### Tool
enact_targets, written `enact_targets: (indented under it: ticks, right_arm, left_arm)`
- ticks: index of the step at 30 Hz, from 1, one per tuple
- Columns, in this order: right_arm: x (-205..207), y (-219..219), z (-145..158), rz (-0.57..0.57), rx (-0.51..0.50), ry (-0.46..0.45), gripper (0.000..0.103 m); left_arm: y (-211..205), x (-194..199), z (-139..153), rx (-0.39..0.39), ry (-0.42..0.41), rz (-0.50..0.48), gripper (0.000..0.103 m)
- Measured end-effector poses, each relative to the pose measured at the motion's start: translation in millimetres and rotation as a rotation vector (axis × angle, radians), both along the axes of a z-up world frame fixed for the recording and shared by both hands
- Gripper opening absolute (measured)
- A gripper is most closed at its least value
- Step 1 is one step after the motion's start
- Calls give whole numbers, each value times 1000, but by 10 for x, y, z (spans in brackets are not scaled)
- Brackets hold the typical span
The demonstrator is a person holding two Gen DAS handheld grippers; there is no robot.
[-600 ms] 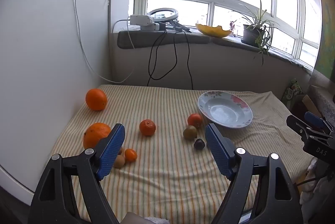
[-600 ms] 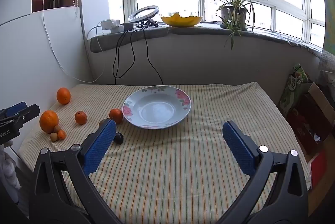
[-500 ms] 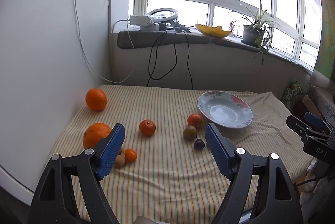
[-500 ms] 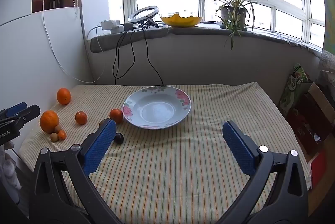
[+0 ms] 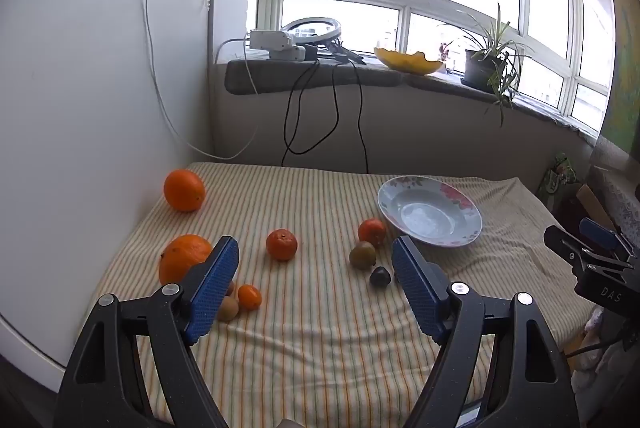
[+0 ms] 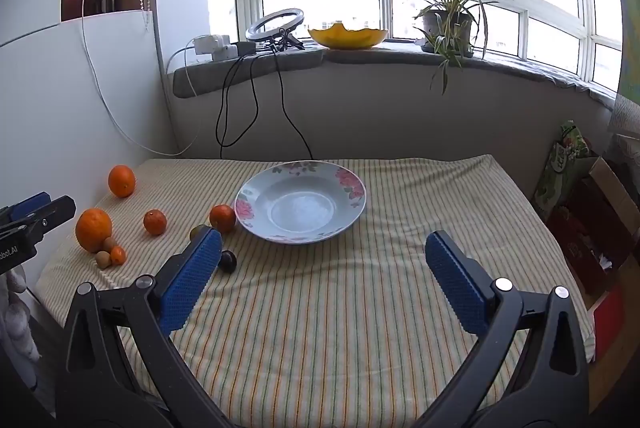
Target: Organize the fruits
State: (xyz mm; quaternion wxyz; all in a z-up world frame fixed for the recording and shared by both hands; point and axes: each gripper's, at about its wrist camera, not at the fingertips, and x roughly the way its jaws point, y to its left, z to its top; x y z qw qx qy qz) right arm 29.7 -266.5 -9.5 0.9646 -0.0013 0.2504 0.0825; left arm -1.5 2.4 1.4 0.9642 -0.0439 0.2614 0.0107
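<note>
A: Bay-window room, and a table under a ribbed, striped cloth [image 6: 320, 328]. How do the tongs stand?

B: Left gripper [image 5: 314, 286] and right gripper [image 6: 320, 276] both gape wide, holding nothing, their blue pads knobbly. Against half a second ago, nothing has shifted, so the sorting has not begun.

A: And outward from them?

B: Take the glossy floral plate [image 6: 352, 187] as the mark. It is bare. Touching its left rim sits a mandarin [image 6: 222, 218]; just beside that, a dull green fruit [image 5: 362, 255] and a dark plum-like one [image 6: 228, 261]. Further left lie another mandarin [image 6: 155, 222], a big dimpled orange [image 6: 93, 230] with small fruits against it, and a second orange [image 6: 121, 180] furthest.
</note>
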Motion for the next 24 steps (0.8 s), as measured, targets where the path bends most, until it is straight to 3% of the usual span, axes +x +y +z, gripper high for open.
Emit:
enact_targets:
  ticks: [24]
  right_arm:
    - [-2, 17, -16, 5, -4, 5, 103]
  left_arm:
    - [-40, -1, 1, 3, -3, -7, 79]
